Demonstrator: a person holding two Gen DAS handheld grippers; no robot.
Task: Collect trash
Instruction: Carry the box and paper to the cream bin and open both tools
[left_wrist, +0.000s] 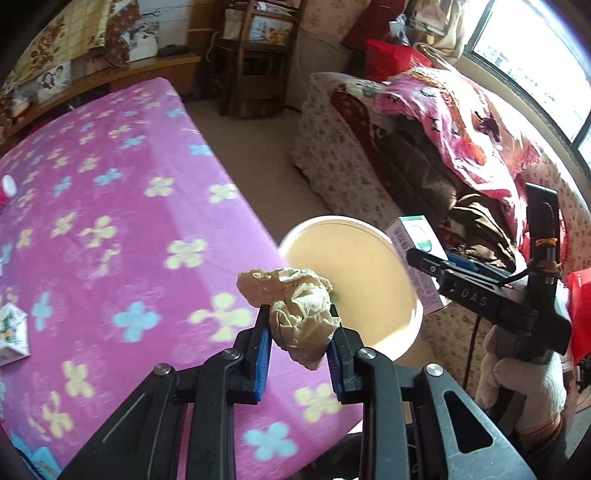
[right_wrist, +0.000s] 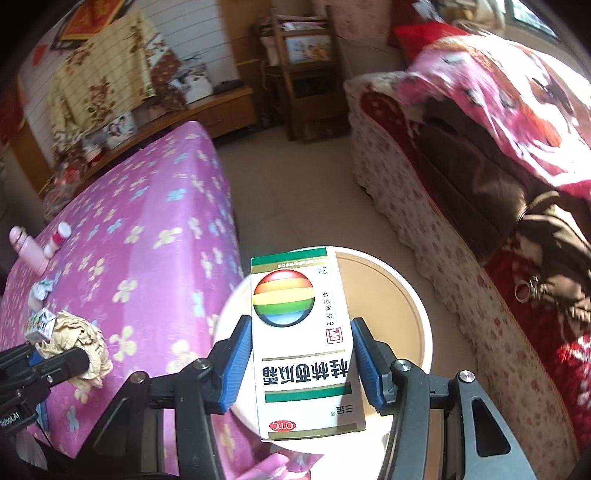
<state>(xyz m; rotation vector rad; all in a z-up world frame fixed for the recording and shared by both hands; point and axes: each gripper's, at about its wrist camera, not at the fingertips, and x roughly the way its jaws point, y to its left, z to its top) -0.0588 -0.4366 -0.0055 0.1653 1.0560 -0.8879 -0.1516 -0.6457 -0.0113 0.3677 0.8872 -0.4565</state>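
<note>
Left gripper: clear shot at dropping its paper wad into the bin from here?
Probably yes. The left gripper holds the crumpled paper right at the rim of the open bin, beside the bed. Nothing covers the opening; only the right gripper with its box hovers over it too.

The left gripper (left_wrist: 300, 321) points steeply down, its blue-padded jaws clamped on a crumpled paper wad (left_wrist: 295, 310). The right gripper (right_wrist: 299, 350) tilts down the same way, jaws set wider and pressed against both sides of a box (right_wrist: 303, 343) (printed face toward the camera). In the left wrist view the right gripper shows at the right edge, its handle held by a gloved hand (left_wrist: 524, 373).
</note>
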